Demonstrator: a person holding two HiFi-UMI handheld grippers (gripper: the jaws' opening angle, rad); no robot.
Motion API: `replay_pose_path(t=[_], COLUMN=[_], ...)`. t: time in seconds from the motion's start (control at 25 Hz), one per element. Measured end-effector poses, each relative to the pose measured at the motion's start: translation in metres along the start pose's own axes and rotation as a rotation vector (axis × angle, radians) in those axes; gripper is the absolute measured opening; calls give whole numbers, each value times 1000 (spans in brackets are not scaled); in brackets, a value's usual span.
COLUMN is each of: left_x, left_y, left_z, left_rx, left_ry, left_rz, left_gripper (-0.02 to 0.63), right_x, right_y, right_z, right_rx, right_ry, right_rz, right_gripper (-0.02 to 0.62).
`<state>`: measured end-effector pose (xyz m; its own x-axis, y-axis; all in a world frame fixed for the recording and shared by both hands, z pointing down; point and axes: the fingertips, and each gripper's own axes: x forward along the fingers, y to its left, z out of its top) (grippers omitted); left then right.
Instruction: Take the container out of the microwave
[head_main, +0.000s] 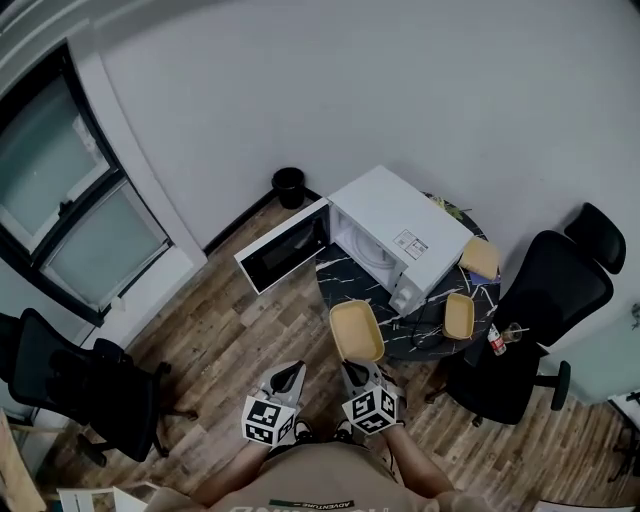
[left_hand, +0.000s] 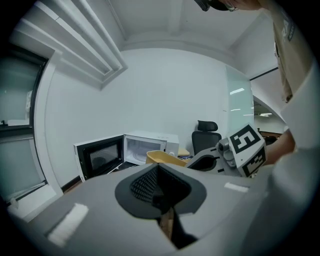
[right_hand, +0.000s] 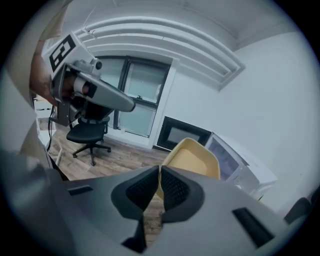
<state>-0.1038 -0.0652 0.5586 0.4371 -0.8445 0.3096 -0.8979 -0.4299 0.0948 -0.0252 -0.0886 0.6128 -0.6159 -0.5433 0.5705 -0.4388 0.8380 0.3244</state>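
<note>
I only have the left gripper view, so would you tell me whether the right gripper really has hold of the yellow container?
Observer: Yes. In the right gripper view, the right gripper is shut on the near rim of the yellow container.
Operator: Thank you. Is it fully out of the microwave?
Observer: It is. The head view shows it held out in front of the microwave, clear of the cavity, with the door swung wide open to the left.
</note>
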Motion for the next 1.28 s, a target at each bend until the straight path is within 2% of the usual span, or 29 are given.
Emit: replay_pose_path(t=[0.2,0.36,0.84,1.28], left_x=[-5,-6,-13,-14], left_y=[5,5,-11,-8], left_z=[-4,7,16,18], left_rx=[-9,11,46,40], left_ry=[-6,-30,-42,-53], left_rz=[-22,-39,-70,-45], left_gripper=[6,6,6,6], right_x=[-9,-14,-36,-35], right_y=[5,4,-4,-8], right_z=[25,35,32,31], right_rx=[-1,2,36,22], right_ry=[-22,-33,-38,-46], right_rz=[-16,-31,-77,-67], right_gripper=[9,9,9,9])
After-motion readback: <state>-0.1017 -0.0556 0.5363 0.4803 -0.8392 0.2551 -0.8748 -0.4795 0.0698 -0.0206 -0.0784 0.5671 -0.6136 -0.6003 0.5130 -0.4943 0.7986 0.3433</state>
